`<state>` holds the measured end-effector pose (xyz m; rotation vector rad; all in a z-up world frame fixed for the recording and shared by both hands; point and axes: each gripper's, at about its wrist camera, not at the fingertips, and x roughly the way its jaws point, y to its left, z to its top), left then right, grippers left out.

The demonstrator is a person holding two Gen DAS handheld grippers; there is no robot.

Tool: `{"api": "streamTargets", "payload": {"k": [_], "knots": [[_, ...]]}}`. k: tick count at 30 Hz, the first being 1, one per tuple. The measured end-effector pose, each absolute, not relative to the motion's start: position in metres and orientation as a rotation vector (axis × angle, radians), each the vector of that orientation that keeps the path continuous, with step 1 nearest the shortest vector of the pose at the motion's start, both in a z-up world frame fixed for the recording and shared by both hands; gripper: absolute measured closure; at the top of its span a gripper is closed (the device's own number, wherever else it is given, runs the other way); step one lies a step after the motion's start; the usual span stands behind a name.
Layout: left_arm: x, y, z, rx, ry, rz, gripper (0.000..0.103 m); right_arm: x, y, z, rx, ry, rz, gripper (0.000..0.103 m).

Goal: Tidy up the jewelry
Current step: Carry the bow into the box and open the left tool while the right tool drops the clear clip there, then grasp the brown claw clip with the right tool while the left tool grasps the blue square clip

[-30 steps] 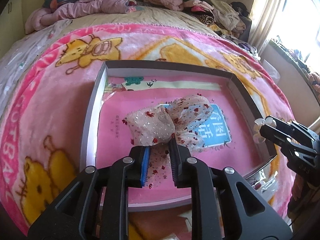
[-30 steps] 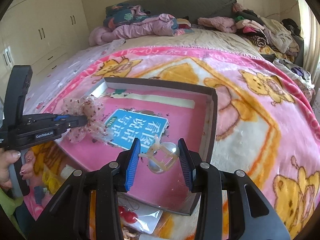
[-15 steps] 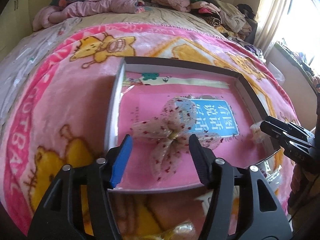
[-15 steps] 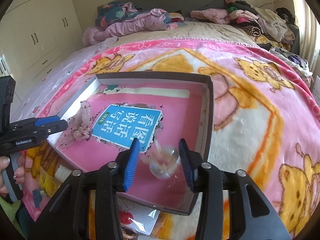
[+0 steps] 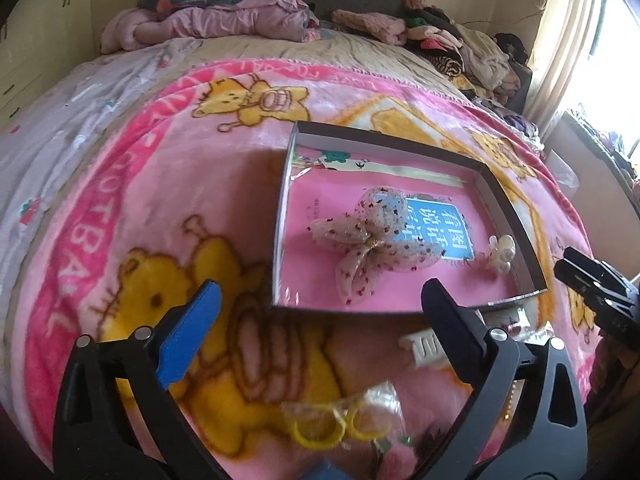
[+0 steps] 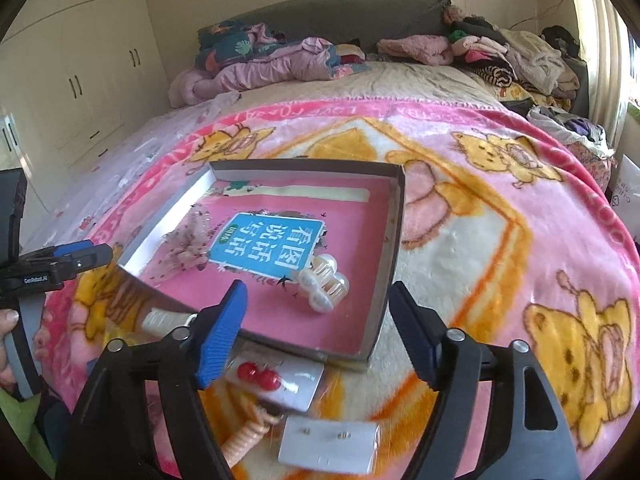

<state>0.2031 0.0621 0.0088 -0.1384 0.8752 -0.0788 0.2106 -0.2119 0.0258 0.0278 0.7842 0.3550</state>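
Observation:
A shallow grey-walled box [image 5: 508,204] [image 6: 394,236] with a pink bottom lies on the bed blanket. In it lie a sheer pink bow with red specks [image 5: 370,246] [image 6: 186,240] and a pearly hair claw [image 5: 500,254] [image 6: 324,284]. My left gripper [image 5: 320,320] is open and empty, pulled back in front of the box's near wall. My right gripper [image 6: 318,320] is open and empty, just short of the box's near right corner. Each gripper shows at the edge of the other's view, the right one [image 5: 592,284] and the left one [image 6: 60,264].
Loose items lie on the blanket before the box: yellow rings in a clear bag [image 5: 336,424], a white comb-like clip [image 5: 424,346], red bead earrings on a card [image 6: 264,374], a coiled peach hair tie [image 6: 244,436], a white card with studs [image 6: 328,444]. Clothes are piled at the bed's head.
Both grippers opened and drew back out of the box. The bow dropped from the left gripper and the hair claw from the right; both now rest on the box bottom.

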Motion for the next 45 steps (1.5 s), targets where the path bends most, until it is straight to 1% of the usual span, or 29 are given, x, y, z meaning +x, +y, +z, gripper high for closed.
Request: {"api": "streamTargets", "payload": {"k": [9, 17, 31, 45], "knots": [[0.166, 0.067, 0.026, -0.132, 0.831, -0.057, 0.011, 0.177, -0.208, 0.047, 0.007, 0.744, 0.380, 0.029], [0.134, 0.073, 0.029, -0.144, 0.809, -0.042, 0.011, 0.151, -0.196, 0.052, -0.017, 0.736, 0.418, 0.028], [0.093, 0.083, 0.011, -0.137, 0.823, -0.014, 0.011, 0.114, -0.162, 0.047, -0.050, 0.760, 0.522, 0.028], [0.063, 0.085, -0.013, -0.082, 0.853, -0.027, 0.011, 0.095, -0.129, 0.024, -0.091, 0.807, 0.624, 0.028]]}}
